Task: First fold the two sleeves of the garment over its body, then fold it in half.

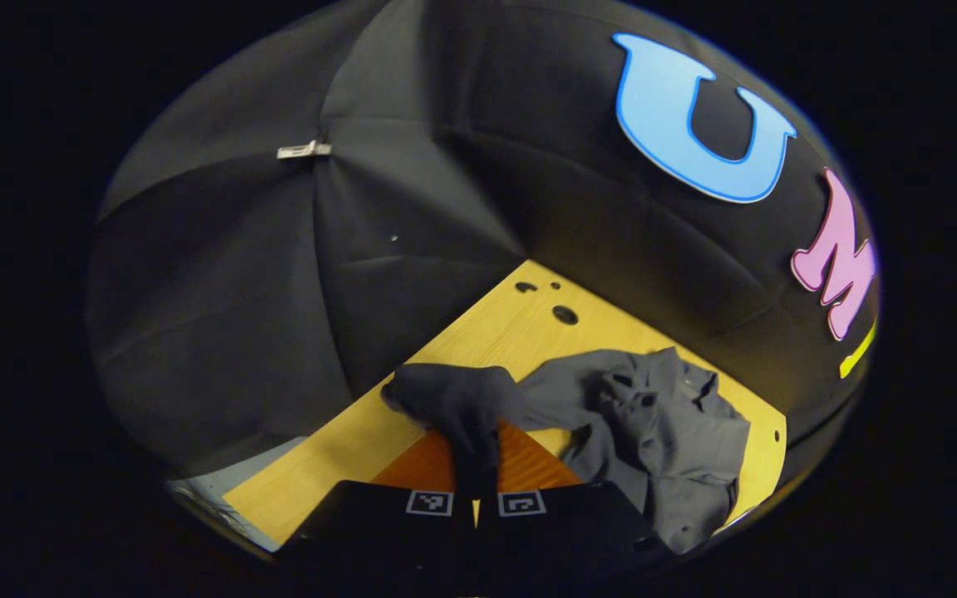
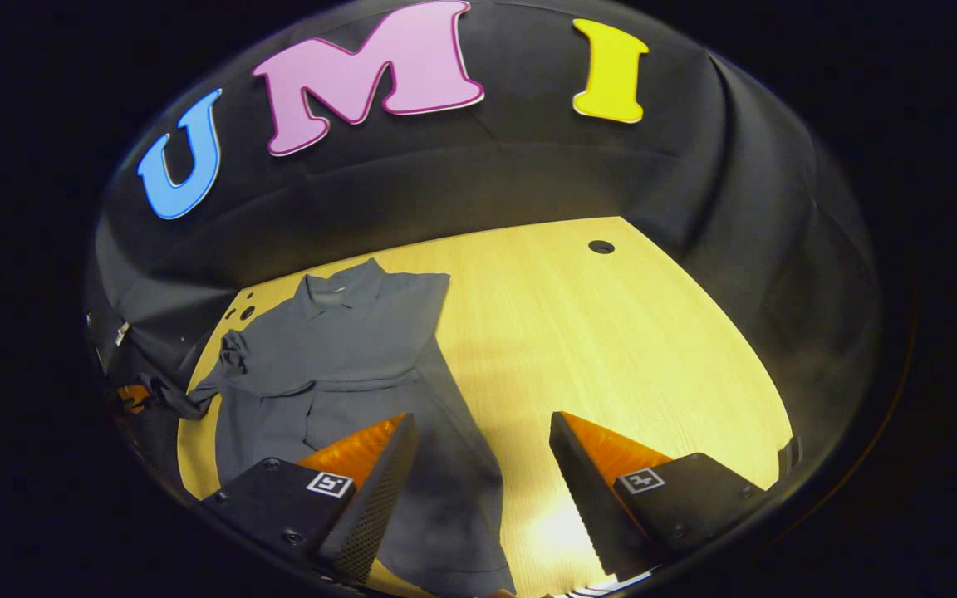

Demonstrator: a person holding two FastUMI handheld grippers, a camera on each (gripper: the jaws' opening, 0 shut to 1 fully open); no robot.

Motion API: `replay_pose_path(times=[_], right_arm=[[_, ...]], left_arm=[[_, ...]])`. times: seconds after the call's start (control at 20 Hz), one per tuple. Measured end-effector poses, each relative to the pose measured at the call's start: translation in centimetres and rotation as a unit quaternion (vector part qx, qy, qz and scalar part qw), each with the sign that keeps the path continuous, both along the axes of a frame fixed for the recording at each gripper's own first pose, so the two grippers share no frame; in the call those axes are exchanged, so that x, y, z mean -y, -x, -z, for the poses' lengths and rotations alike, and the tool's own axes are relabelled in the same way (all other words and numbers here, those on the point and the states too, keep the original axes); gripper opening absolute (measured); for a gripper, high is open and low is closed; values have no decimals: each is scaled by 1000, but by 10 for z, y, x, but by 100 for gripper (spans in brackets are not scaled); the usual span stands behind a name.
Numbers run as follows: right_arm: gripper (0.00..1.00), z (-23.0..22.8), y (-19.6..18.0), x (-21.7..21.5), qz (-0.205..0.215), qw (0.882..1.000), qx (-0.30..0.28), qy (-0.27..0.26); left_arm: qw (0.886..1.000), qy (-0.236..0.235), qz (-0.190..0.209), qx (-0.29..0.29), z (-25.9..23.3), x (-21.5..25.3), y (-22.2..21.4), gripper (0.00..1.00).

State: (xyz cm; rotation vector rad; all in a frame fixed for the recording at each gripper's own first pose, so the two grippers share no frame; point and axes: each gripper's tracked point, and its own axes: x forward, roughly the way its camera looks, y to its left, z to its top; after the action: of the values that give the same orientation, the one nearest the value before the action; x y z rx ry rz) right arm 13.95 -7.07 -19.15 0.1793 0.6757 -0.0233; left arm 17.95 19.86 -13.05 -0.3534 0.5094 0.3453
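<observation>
Right at the bottom of the left gripper view, the left gripper [image 1: 476, 498] had its two fingers pressed together on a bit of dark cloth, the end of a sleeve [image 1: 453, 399] of the grey shirt [image 1: 661, 432]. The sleeve hung up from the wooden table [image 1: 495, 332] and ran off to the right, where the rest of the shirt lay in a bunched heap. So the shirt's body was to the right of this gripper, and the sleeve would have to go that way to land on top of it. In the right gripper view, the right gripper [image 2: 478, 490] had its fingers spread wide apart and held nothing. Its left finger [image 2: 370, 498] hung over the bottom part of the shirt [image 2: 345, 365], and its other finger hung over bare table [image 2: 611, 332]. From there the shirt lay long, with its collar [image 2: 337, 286] at the far end and its hem close to the gripper. At the far left edge of that view, the lifted sleeve [image 2: 196, 394] stretched away from the body. The left gripper was the one close to that sleeve, so the sleeve fold looked like its job. I think no sleeve was folded over yet.
</observation>
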Motion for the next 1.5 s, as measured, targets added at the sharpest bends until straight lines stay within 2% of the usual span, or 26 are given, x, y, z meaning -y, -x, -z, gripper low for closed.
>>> replay_pose_path(times=[0.25, 0.35, 0.55, 0.8, 1.1, 1.5], right_arm=[[100, 3, -5, 29, 33, 999, -1, 0], [100, 5, -5, 36, 46, 999, -2, -9], [99, 20, -2, 49, 53, 998, -19, -5], [100, 30, 6, 56, 59, 998, -30, -8], [100, 46, 18, 58, 60, 997, -50, -16], [100, 76, 23, 88, 83, 993, -74, -35]], left_arm=[[998, -22, 63, 14, -35, 56, -51, 8], [995, -43, 93, 15, -47, 80, -72, 6], [987, -50, 151, 22, -55, 147, -106, 5], [977, -21, 211, 22, -53, 229, -141, 5], [956, -24, 292, 19, -44, 324, -169, 5], [930, -13, 366, -21, -1, 432, -183, 5]])
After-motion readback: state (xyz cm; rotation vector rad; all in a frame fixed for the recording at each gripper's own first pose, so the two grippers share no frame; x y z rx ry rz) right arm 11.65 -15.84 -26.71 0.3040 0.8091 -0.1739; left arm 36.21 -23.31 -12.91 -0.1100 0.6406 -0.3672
